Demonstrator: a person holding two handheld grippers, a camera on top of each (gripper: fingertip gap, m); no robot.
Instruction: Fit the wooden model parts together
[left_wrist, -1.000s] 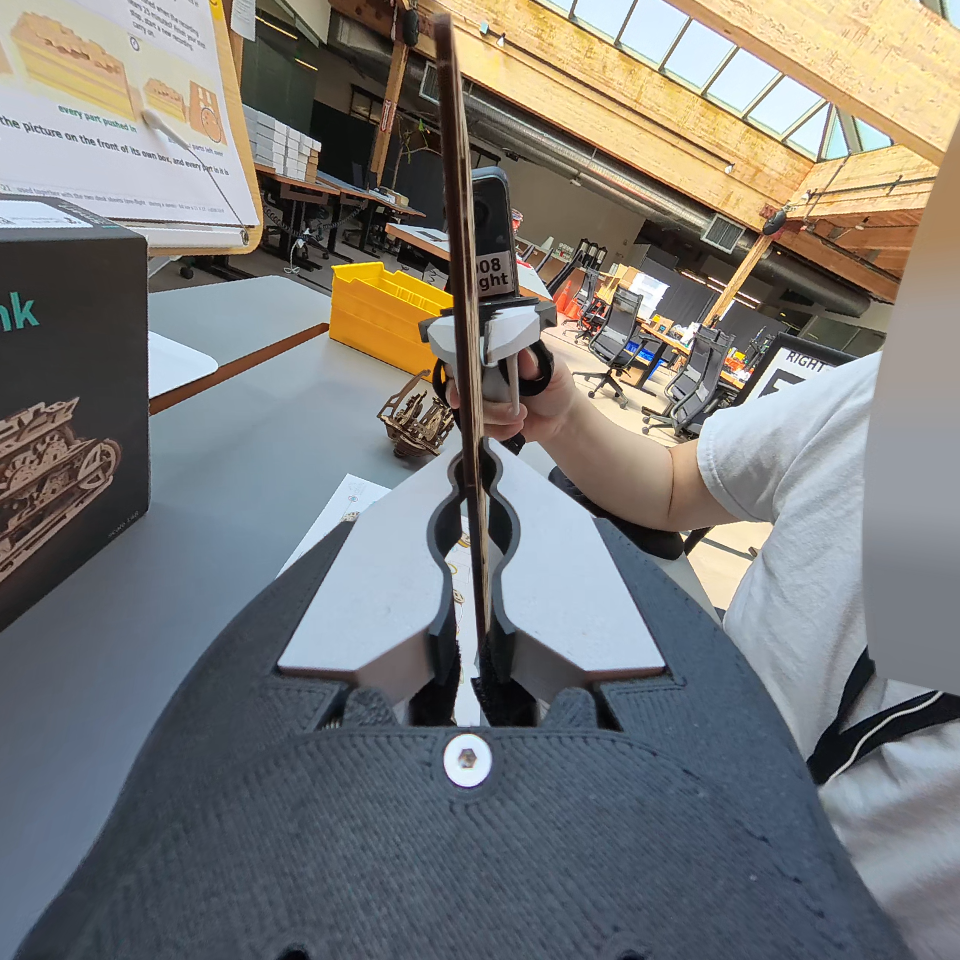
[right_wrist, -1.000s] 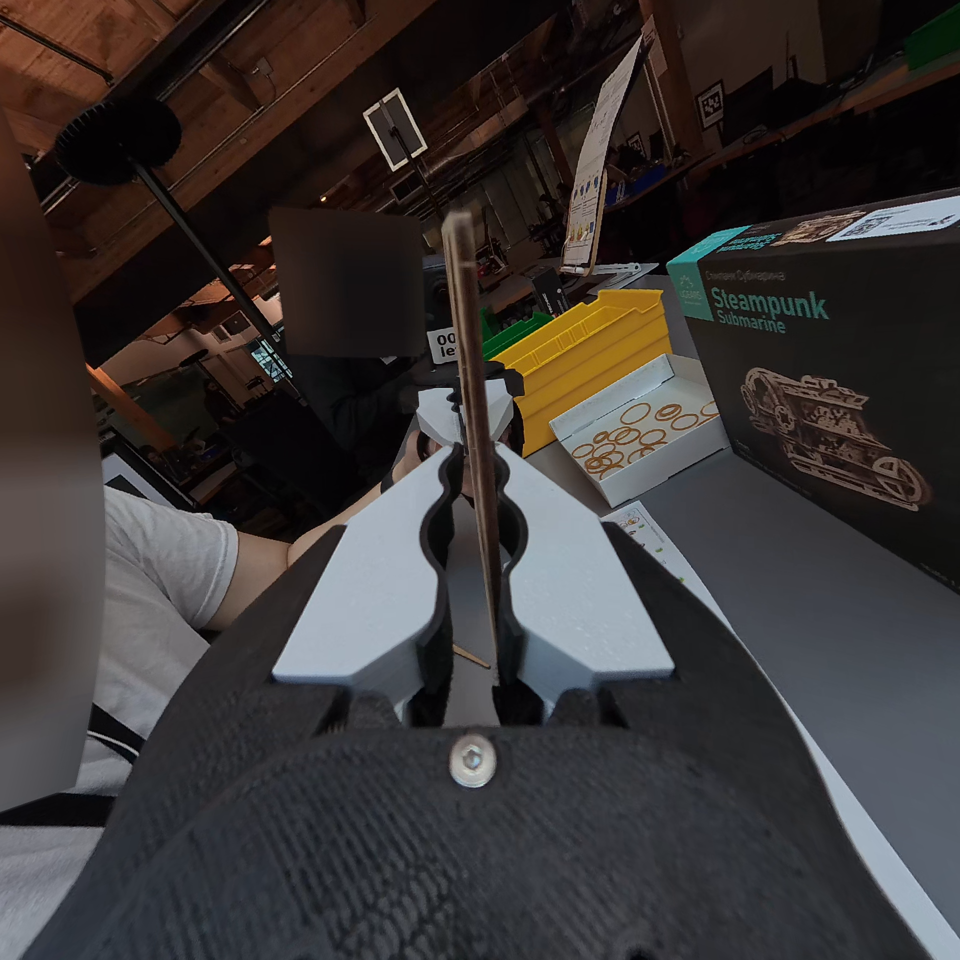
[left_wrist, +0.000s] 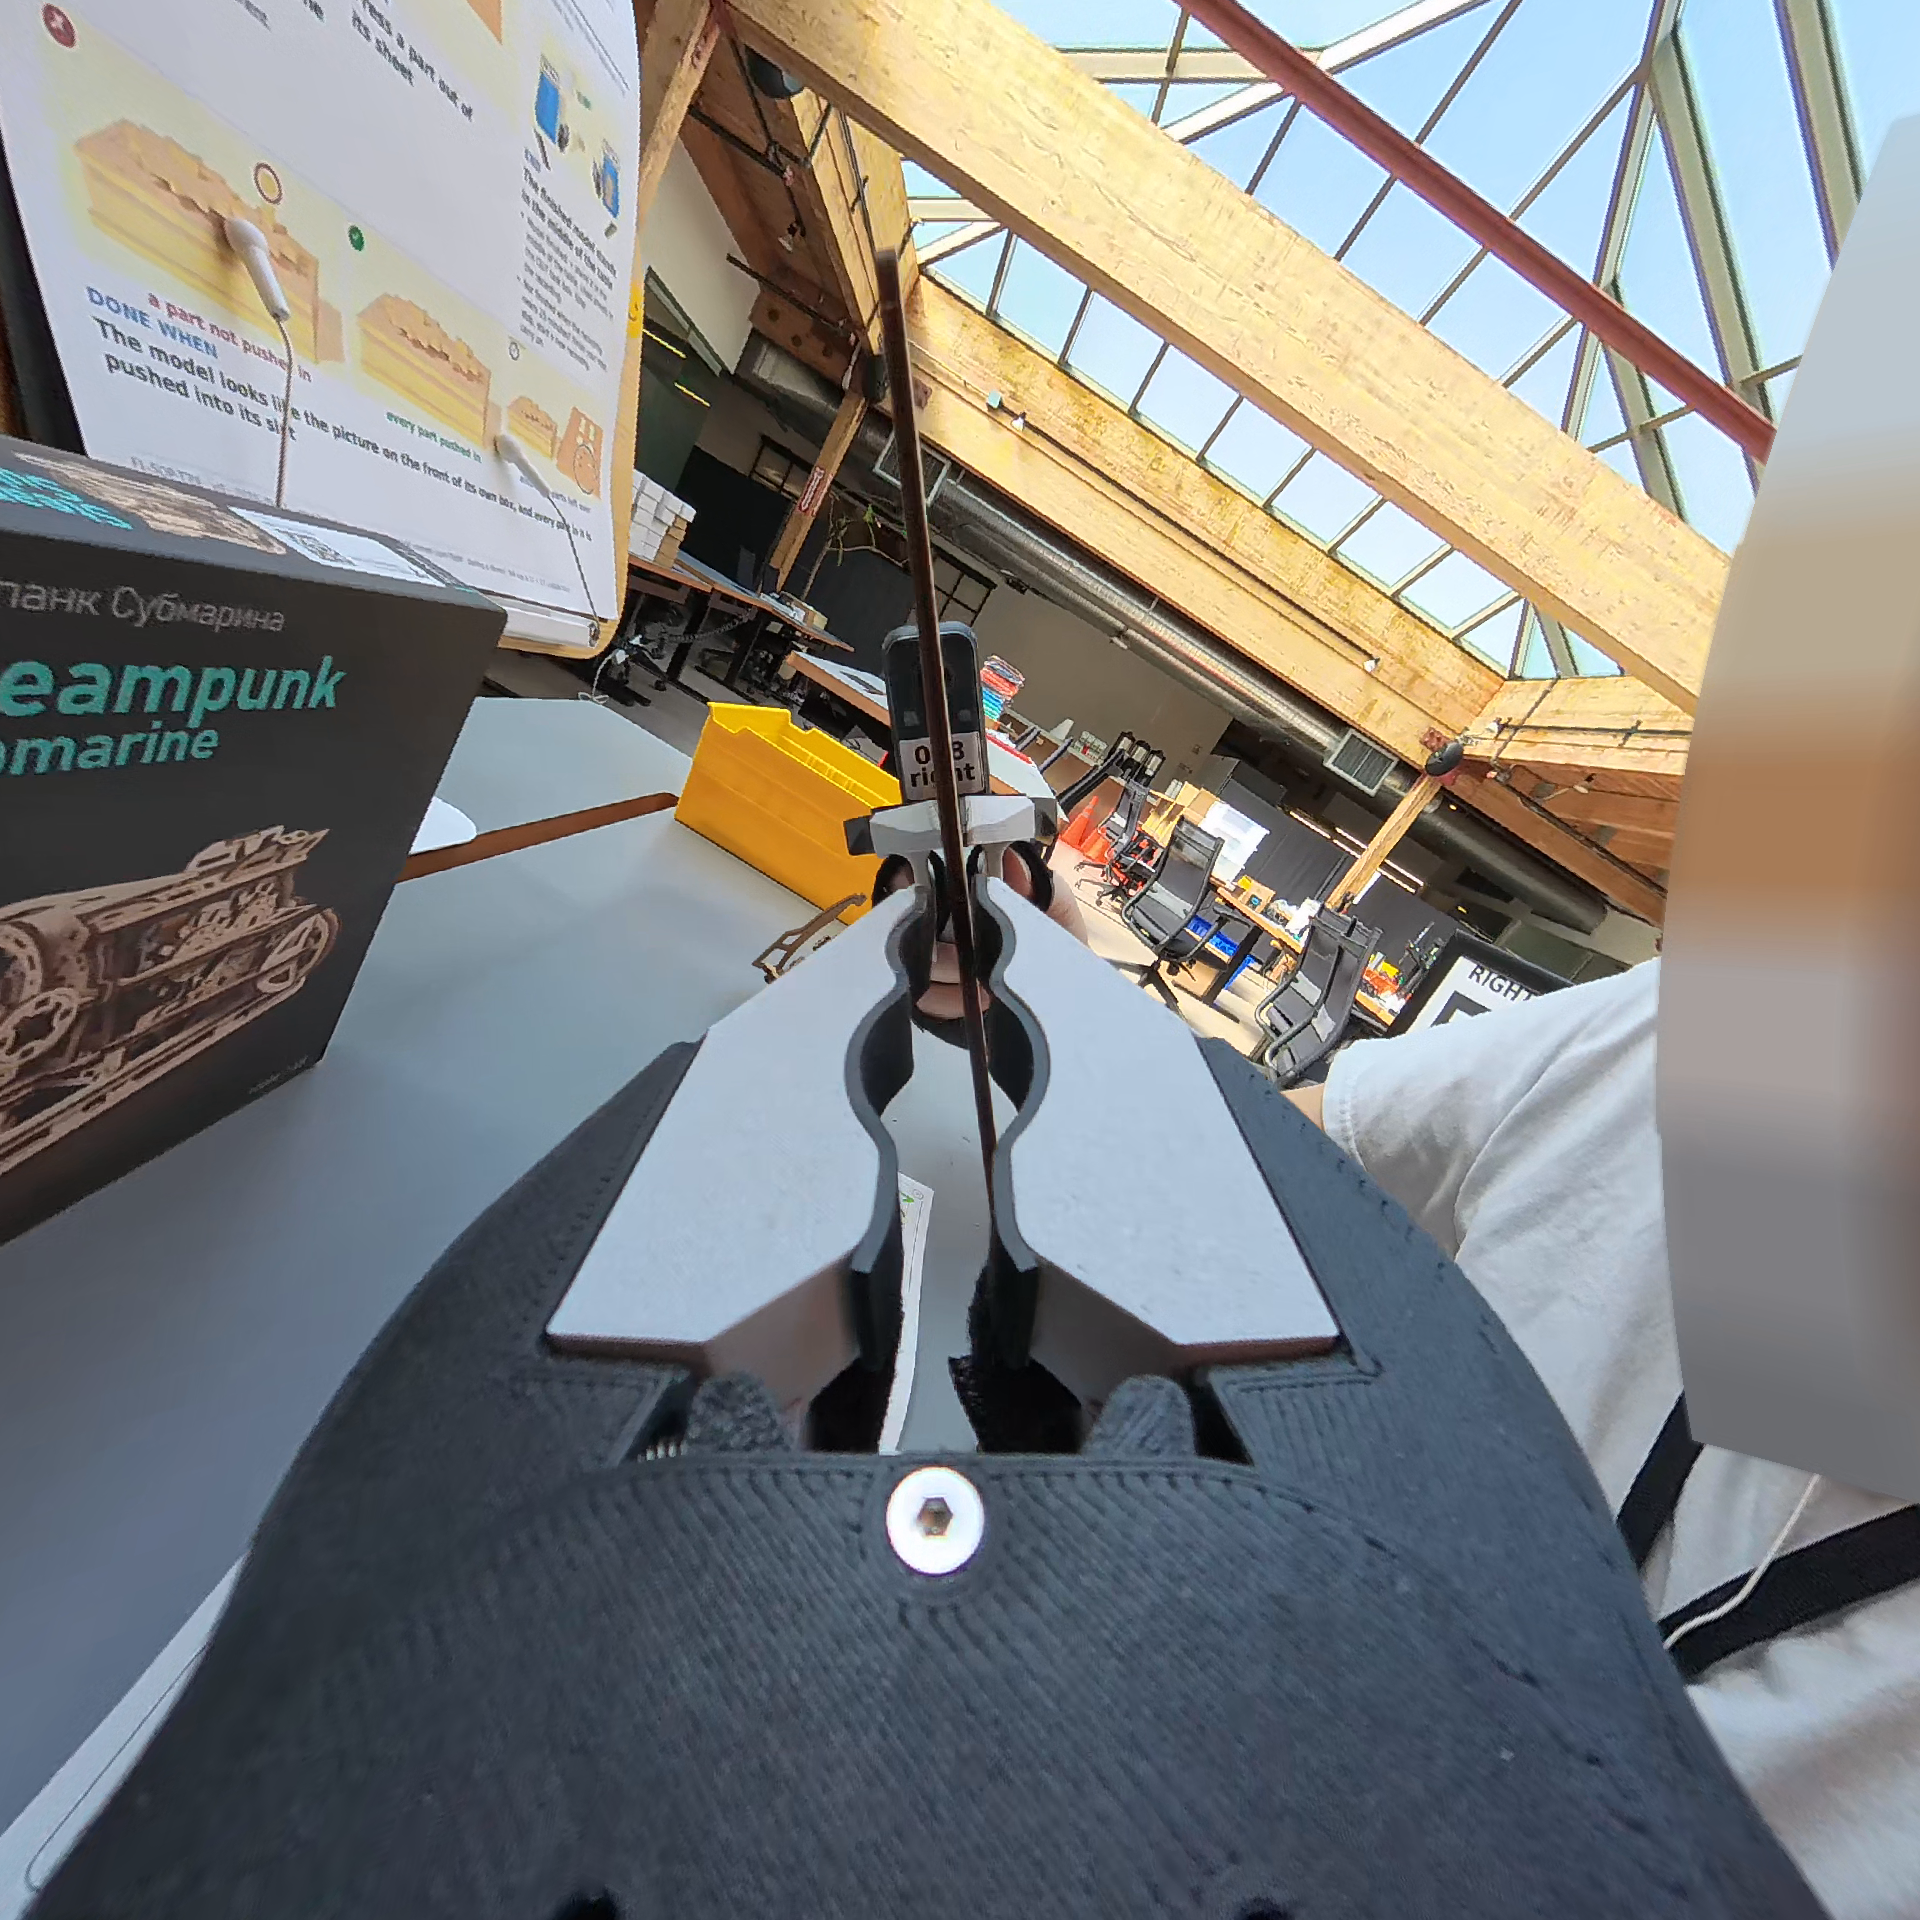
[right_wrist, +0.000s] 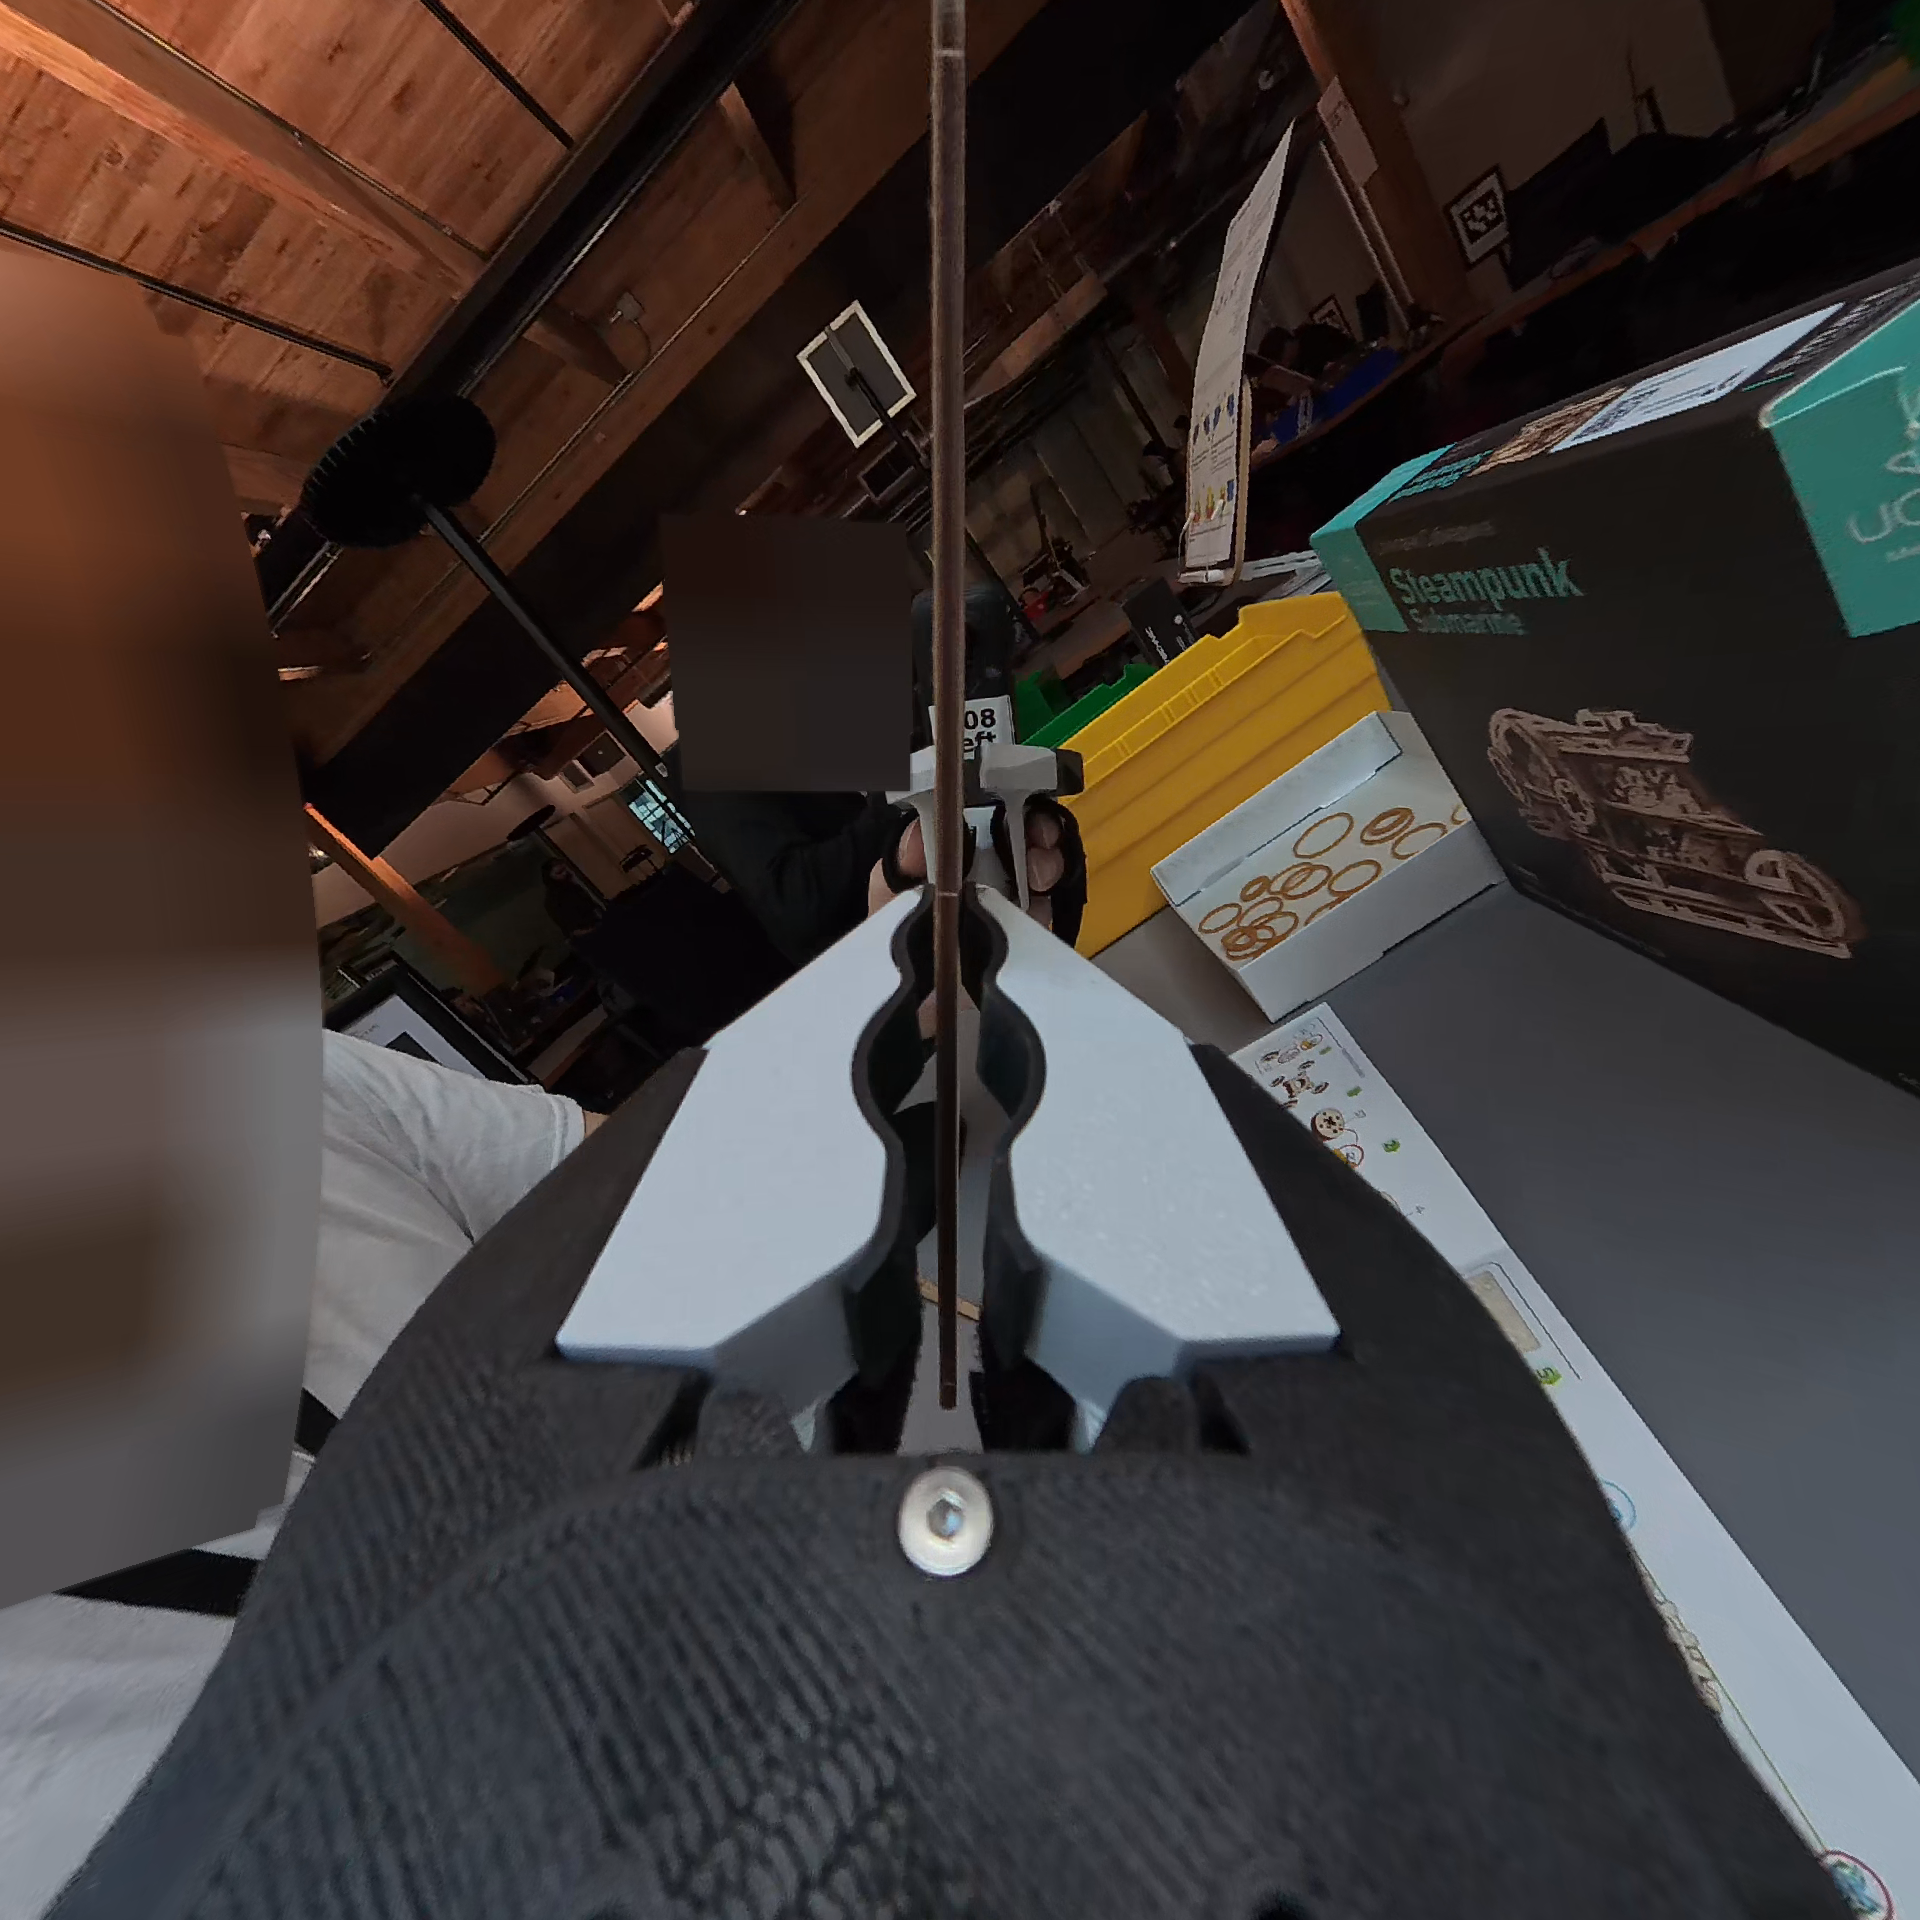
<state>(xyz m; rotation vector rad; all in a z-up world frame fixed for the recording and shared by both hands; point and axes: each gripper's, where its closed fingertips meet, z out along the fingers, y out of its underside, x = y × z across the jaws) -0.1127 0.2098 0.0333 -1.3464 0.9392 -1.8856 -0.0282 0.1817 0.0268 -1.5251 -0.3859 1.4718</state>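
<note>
The wooden sheet (left_wrist: 940, 727) is held edge-on between both grippers, up off the tabletop (left_wrist: 540, 997), so each camera sees it only as a thin dark line rising past its own jaws. In the left wrist view the left gripper (left_wrist: 948, 914) has its jaws nearly together at the tips with the sheet passing between them; lower down the sheet leans against the right-hand pad with a clear gap on the other side. I judge the tips to be pinching it, though contact there is hard to confirm. In the right wrist view the right gripper (right_wrist: 948, 909) shows the same: jaws close at the tips, the sheet centred, daylight on either side further back.

The two grippers face each other along the sheet, the far one showing just beyond the near jaws in each view.

The main risks, as I judge them:
- A tip-only pinch gives little purchase, so the sheet could pivot or slip if either hand twists.
- Both grippers hold one thin panel; pulling or bending against each other could snap it or crack a part out badly.
- A partly built model (left_wrist: 805, 940) sits left of and beyond the left jaws, near the yellow bin (left_wrist: 769, 800); a dropped sheet could strike it.
</note>
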